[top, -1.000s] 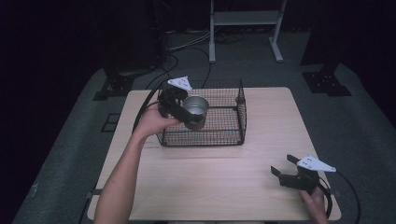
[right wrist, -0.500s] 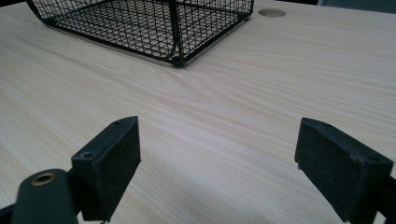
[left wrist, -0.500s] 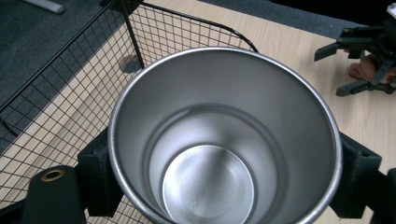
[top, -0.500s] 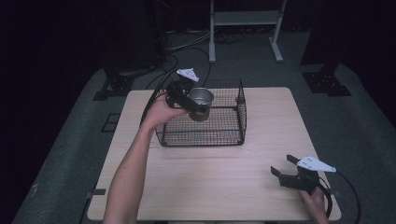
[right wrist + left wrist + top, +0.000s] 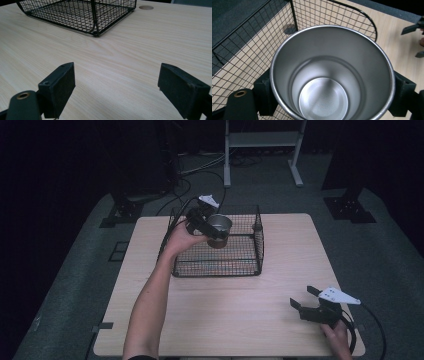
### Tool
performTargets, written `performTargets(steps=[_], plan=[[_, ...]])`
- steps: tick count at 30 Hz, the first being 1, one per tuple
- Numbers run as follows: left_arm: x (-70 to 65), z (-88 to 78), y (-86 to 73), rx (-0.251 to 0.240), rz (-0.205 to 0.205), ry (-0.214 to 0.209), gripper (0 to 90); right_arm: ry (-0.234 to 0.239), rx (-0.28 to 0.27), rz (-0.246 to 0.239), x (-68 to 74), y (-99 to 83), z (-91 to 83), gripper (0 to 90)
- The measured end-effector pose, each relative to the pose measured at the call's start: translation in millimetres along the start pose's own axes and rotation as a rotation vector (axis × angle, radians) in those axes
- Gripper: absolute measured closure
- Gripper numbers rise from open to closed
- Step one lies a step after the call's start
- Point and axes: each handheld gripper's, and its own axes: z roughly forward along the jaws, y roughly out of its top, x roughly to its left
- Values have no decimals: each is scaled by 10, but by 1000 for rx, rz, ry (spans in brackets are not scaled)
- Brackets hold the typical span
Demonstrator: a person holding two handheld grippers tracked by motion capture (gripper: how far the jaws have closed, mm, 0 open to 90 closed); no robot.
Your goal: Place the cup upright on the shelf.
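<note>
We clamp the steel cup (image 5: 220,226) upright in our left gripper (image 5: 209,224), apparently lowering it into the wire basket (image 5: 235,268); right gripper (image 5: 306,300) fingers rest wide on the counter (image 5: 280,245).

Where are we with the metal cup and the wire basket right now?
Done: the left gripper is clamped on the metal cup, upright and empty. In hand: it hangs above the wire basket. Left: lowering and releasing; I cannot tell whether it touches the floor. The right gripper rests open on the table.
</note>
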Motion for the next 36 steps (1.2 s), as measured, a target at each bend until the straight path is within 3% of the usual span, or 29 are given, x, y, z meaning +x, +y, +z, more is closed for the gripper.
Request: performTargets(steps=[9,19,30,36], plan=[[86,185,-32,39,-23,5,166,3,-5,5,-6,-1,-3,136],[162,321,-76,64,-37,60,165,6,-5,6,-3,-1,-5,136],[227,493,-136,78,-70,66,165,9,-7,8,-5,-2,-6,136],[252,626,-190,114,-75,70,165,10,-8,11,-15,-2,-6,136]])
